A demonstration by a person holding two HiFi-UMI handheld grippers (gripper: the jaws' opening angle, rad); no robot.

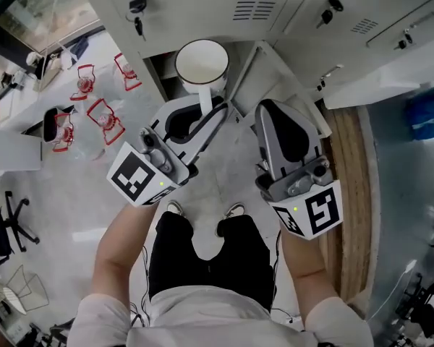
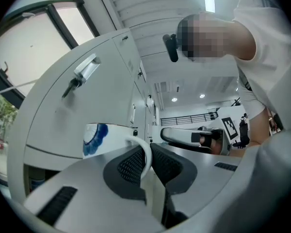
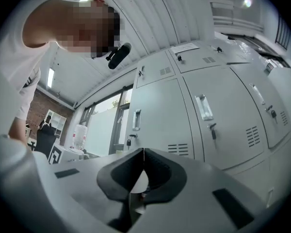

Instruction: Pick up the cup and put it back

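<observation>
Your left tongs (image 1: 208, 114) pinch only the thin handle (image 2: 146, 154) of the cup (image 1: 201, 62), held aloft before the lockers (image 1: 275, 6). Right tongs (image 3: 144, 153) closed, empty. Risk: a jolt or tilt could pivot the cup loose.

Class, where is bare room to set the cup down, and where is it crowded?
Bare room for the cup: the grey floor between the shoes and the lockers. Crowded: at the left, around the red-framed objects.
</observation>
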